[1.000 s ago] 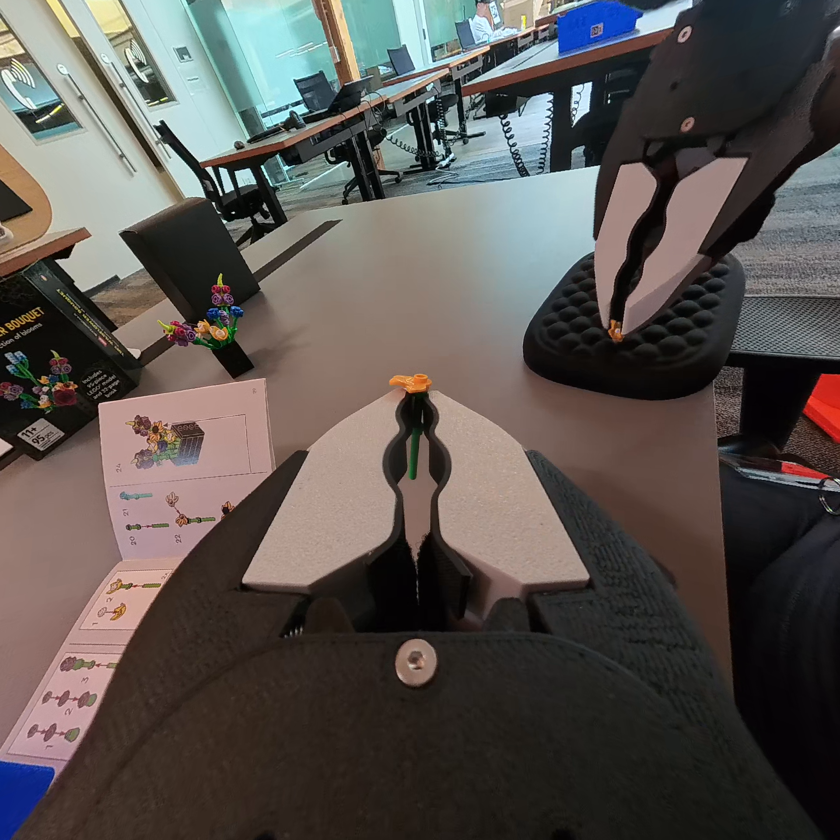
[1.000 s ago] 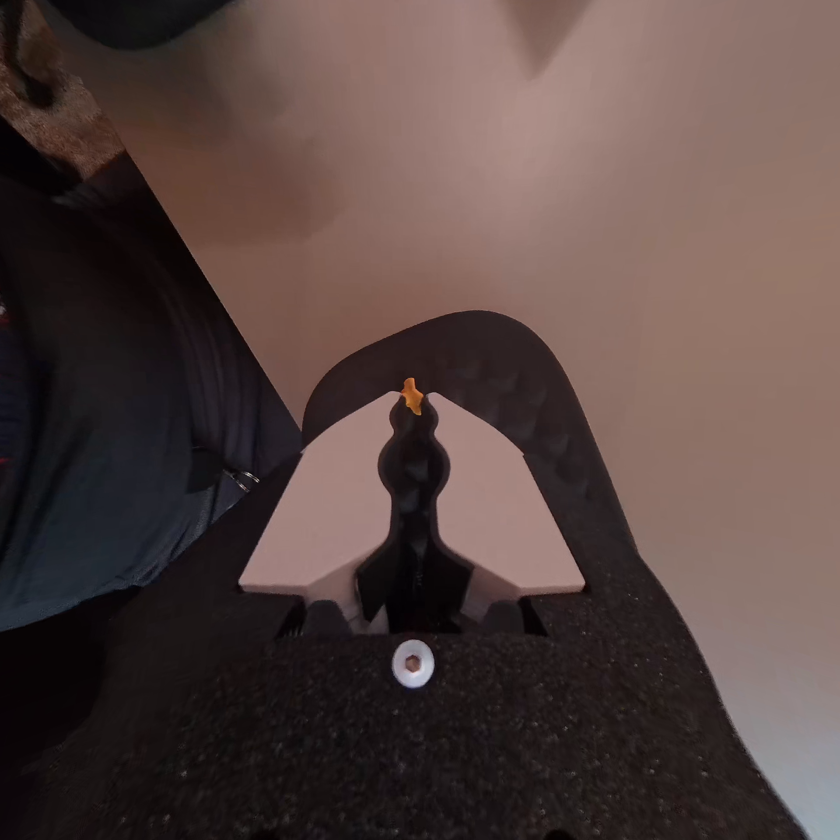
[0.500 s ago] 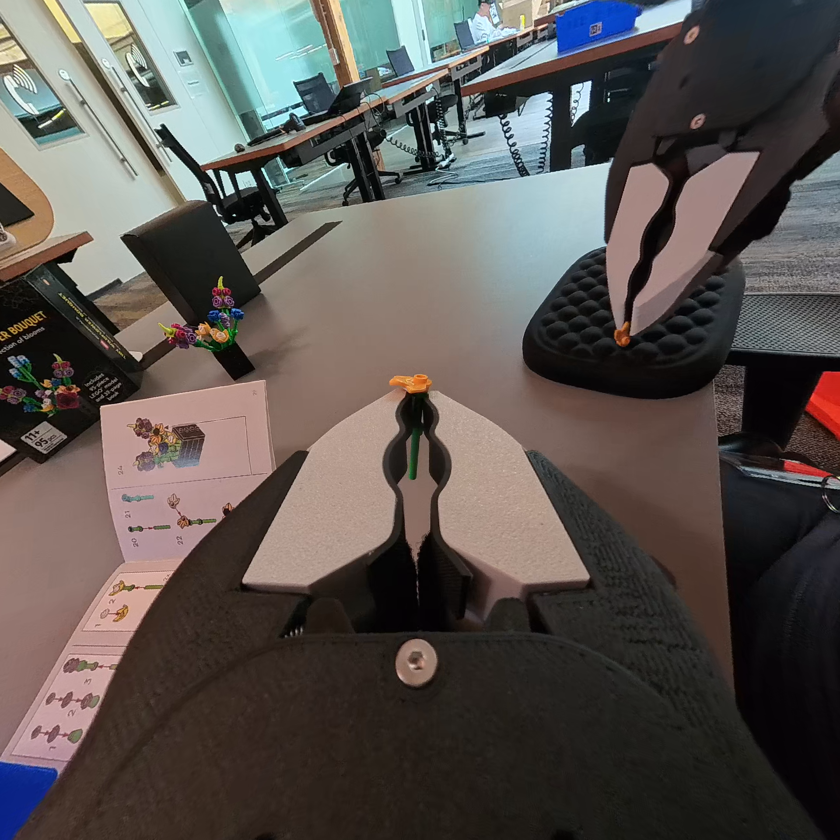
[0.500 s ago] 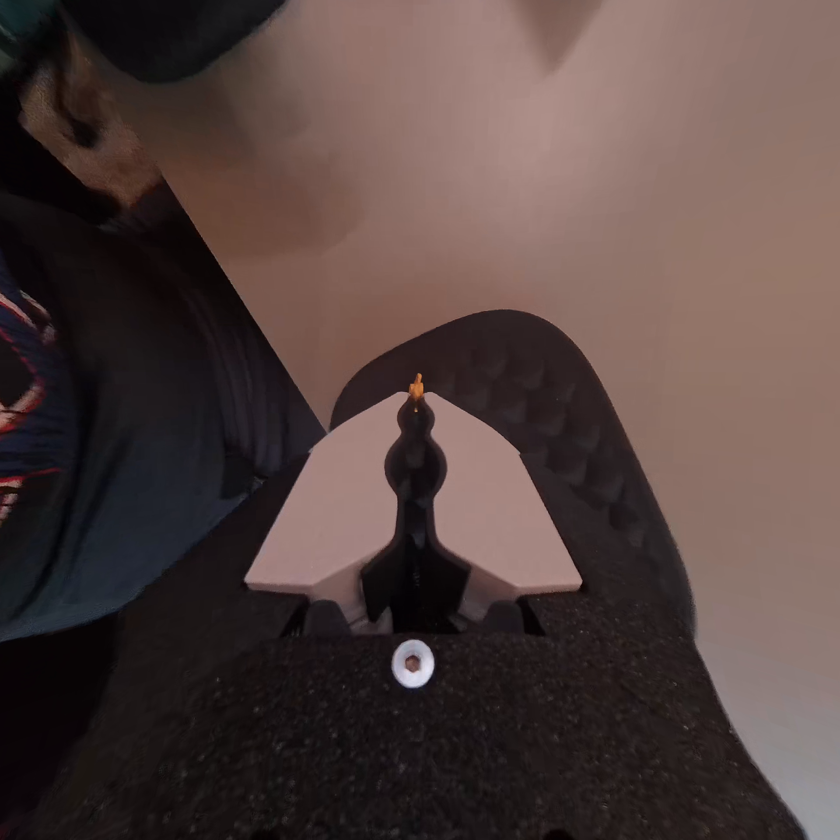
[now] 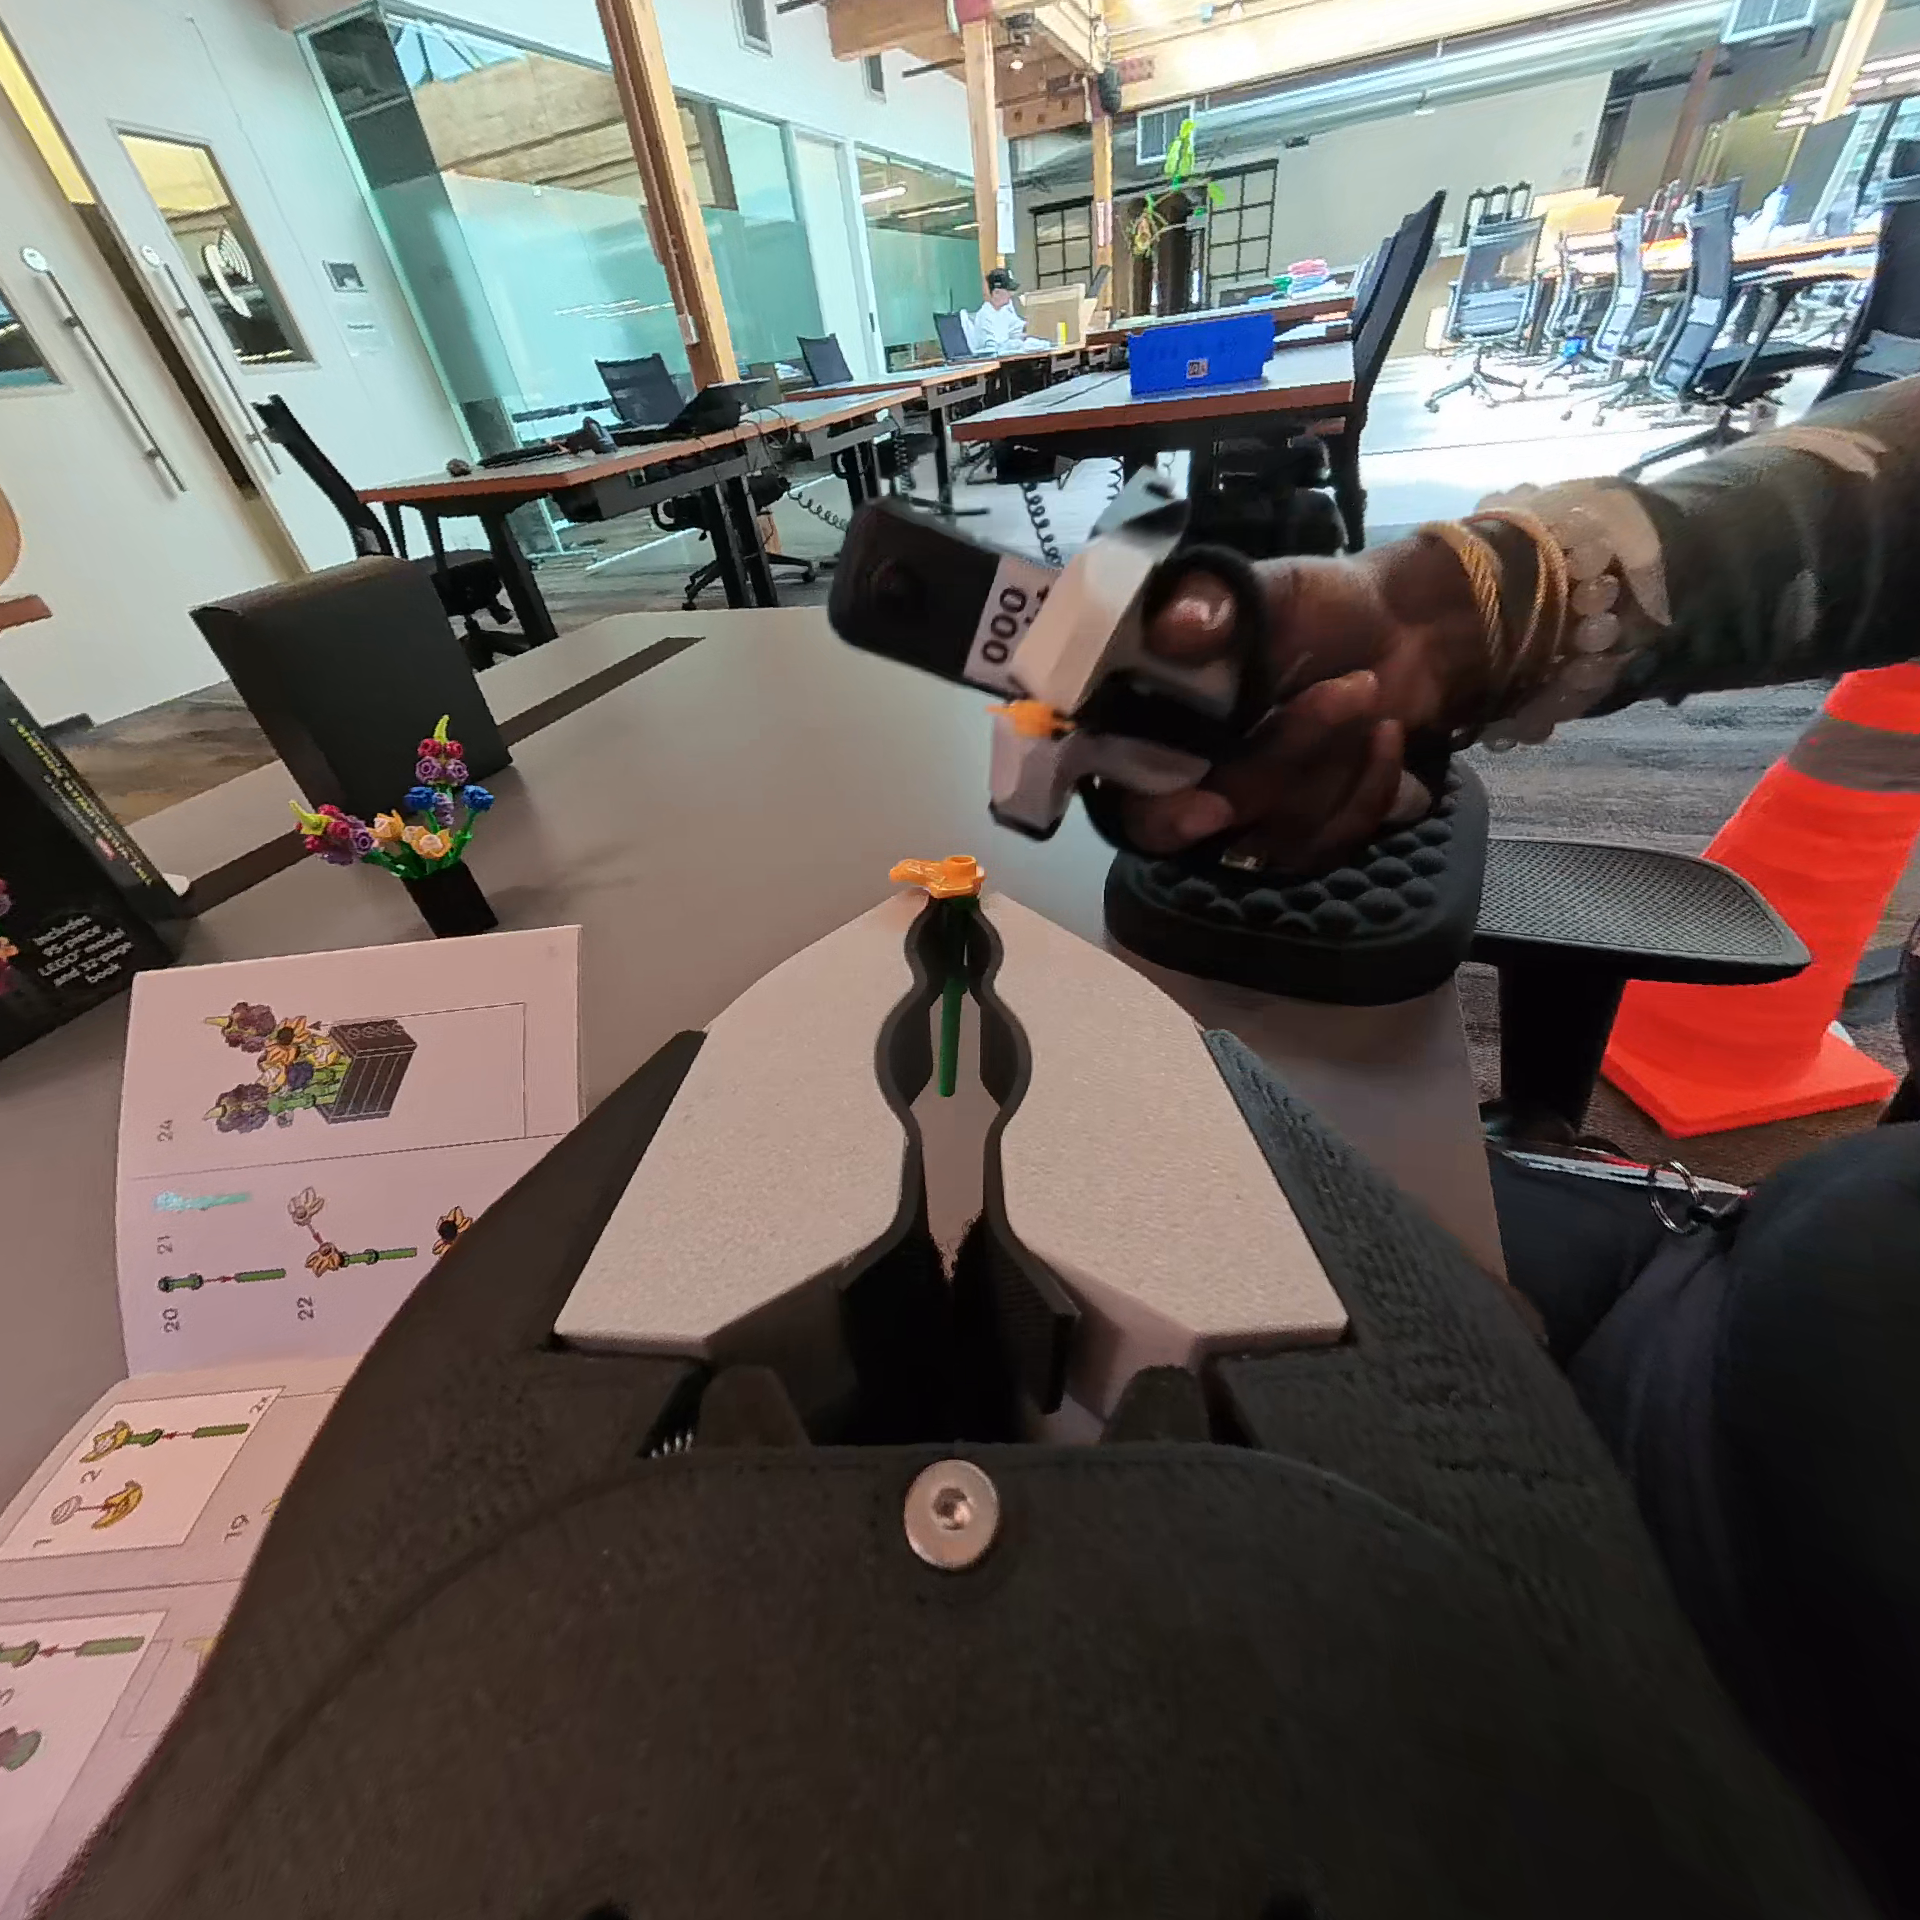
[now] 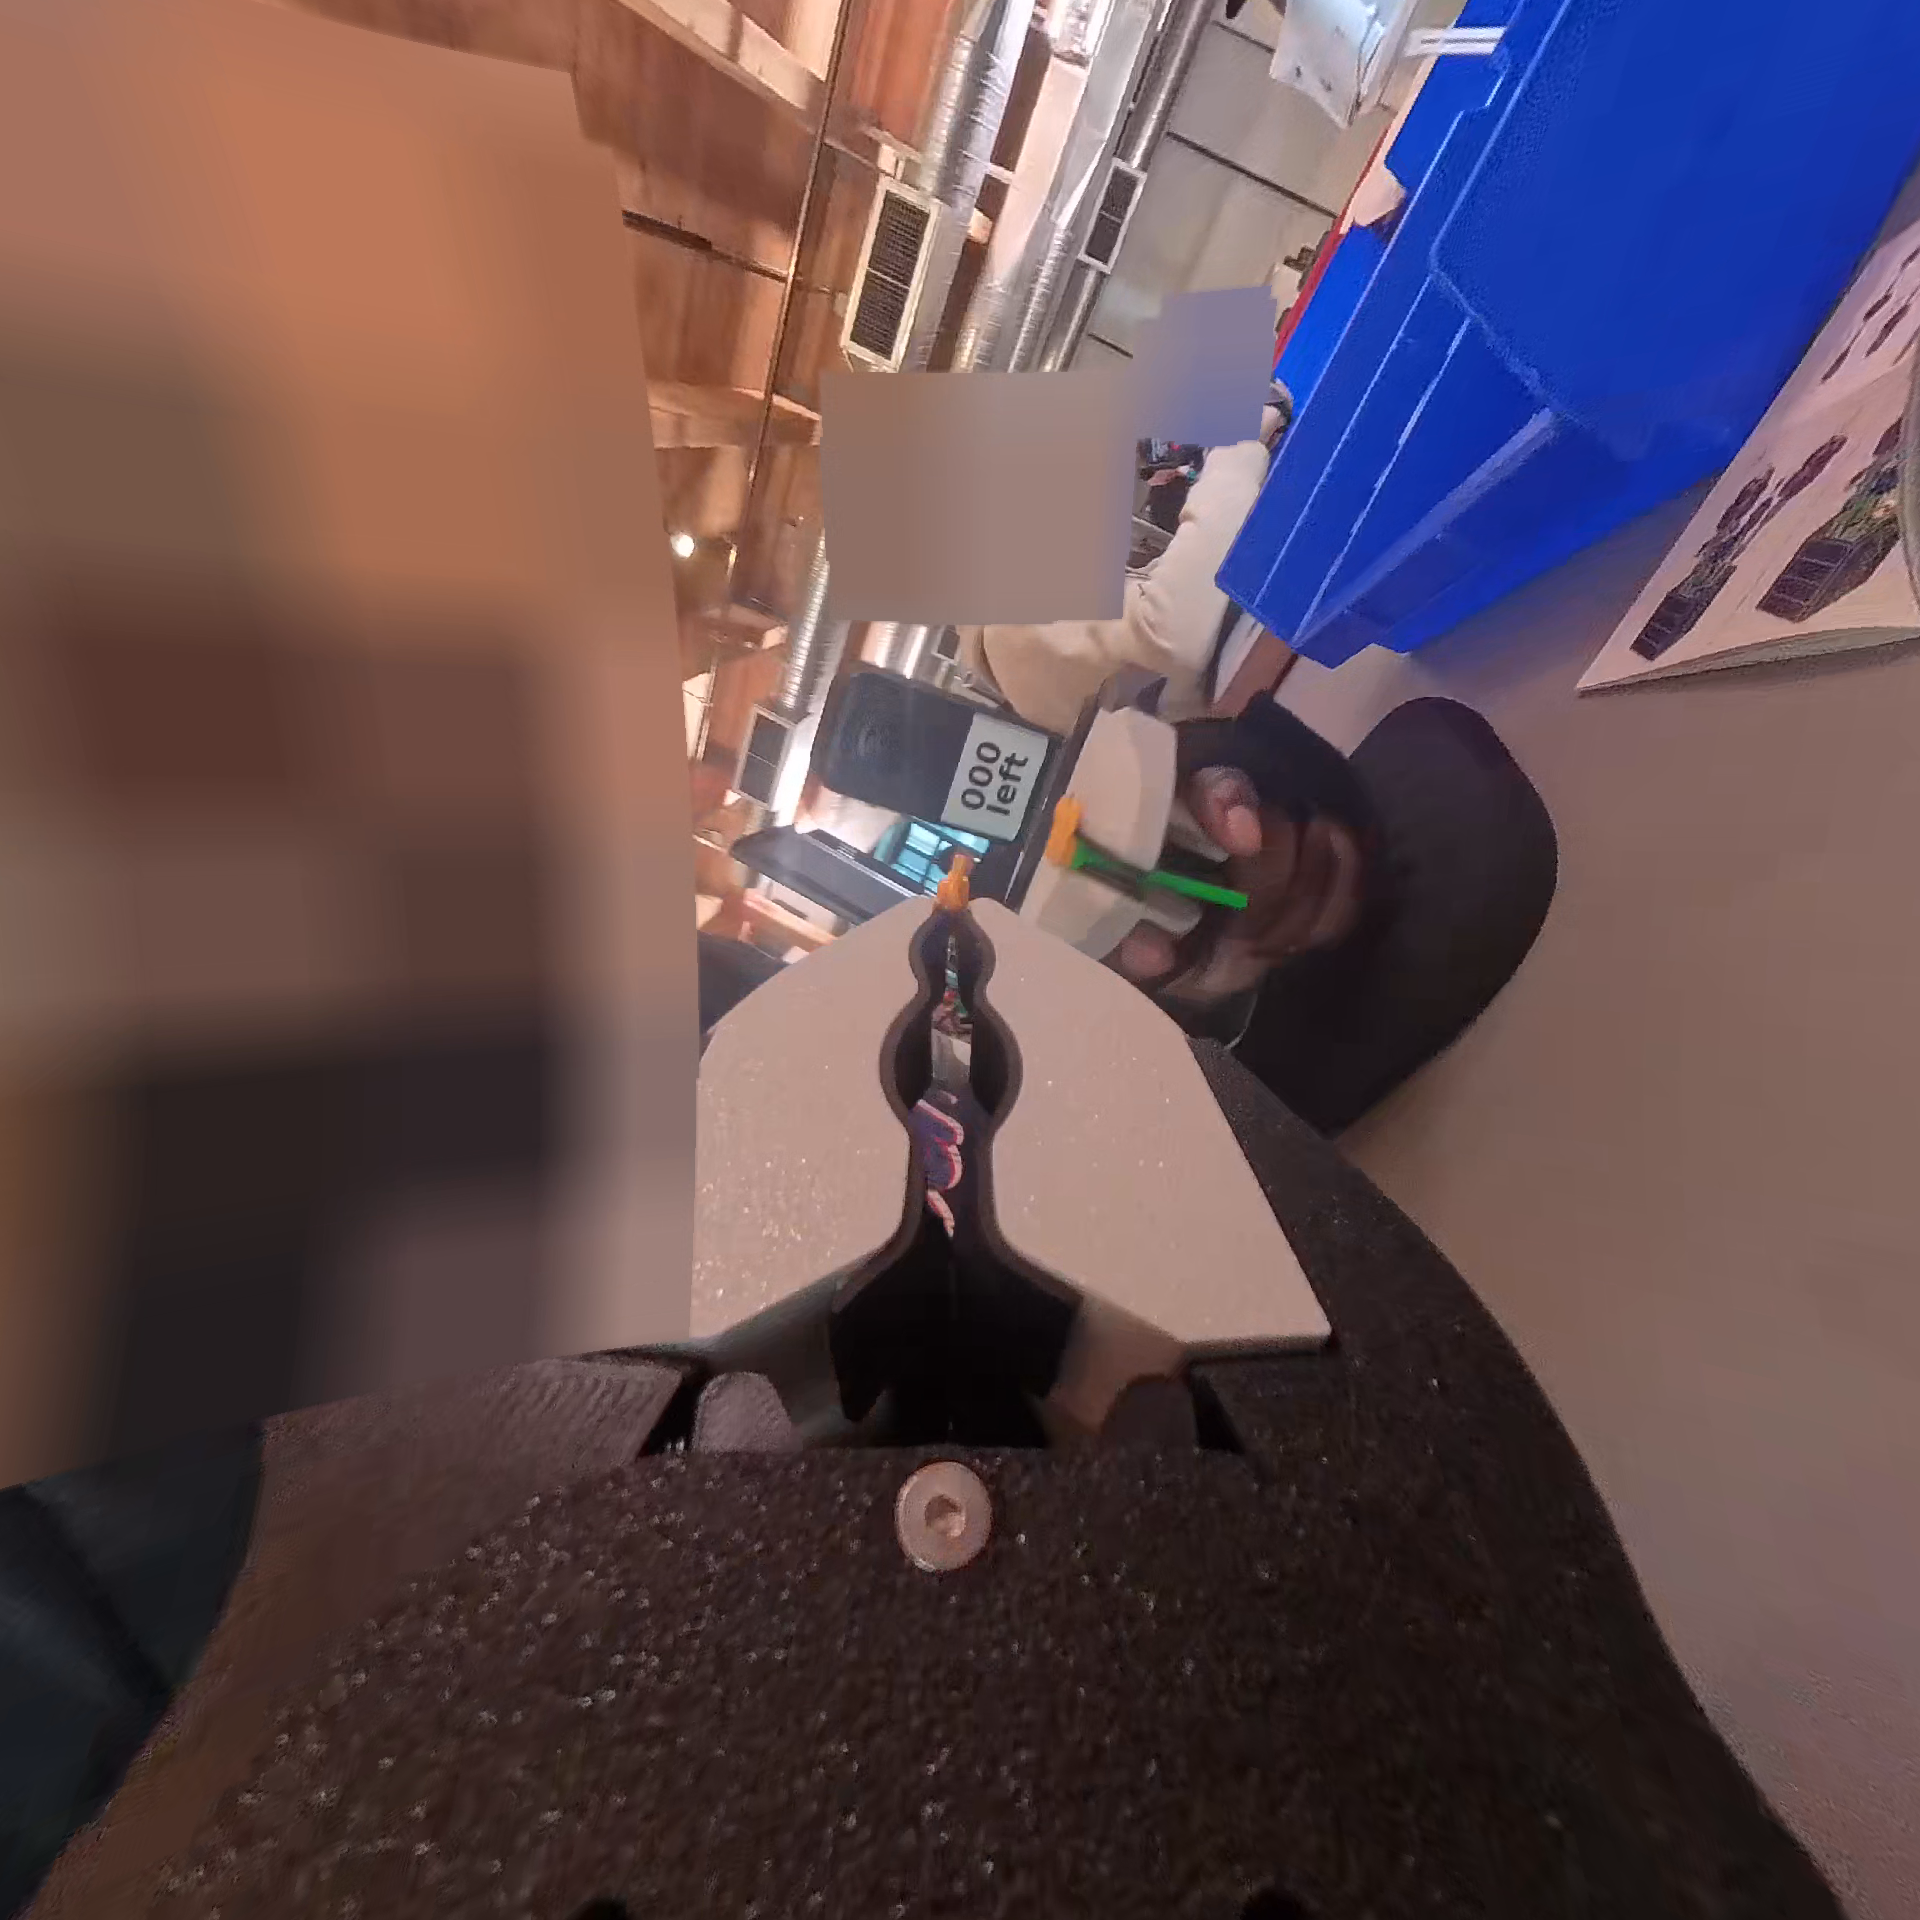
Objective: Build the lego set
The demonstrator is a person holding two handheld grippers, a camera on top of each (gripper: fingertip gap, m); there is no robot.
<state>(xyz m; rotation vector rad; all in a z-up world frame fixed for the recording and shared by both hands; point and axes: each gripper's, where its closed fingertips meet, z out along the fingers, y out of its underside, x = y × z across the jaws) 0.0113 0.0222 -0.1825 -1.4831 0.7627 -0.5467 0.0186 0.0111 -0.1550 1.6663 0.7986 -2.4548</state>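
The left hand-held gripper [image 5: 943,914] is clamped on a green stem [image 5: 951,1013] whose long axis runs along the fingers, its orange flower [image 5: 938,875] past the tips, pointing away over the surface [image 5: 727,748]. The right hand-held gripper [image 5: 1023,774], raised above the black dimpled pad [image 5: 1309,925] near the surface's right edge, pinches a small orange piece [image 5: 1029,717] aimed leftward. Open room lies between them. The instruction booklet [image 5: 332,1122] and finished bouquet [image 5: 416,821] sit left.
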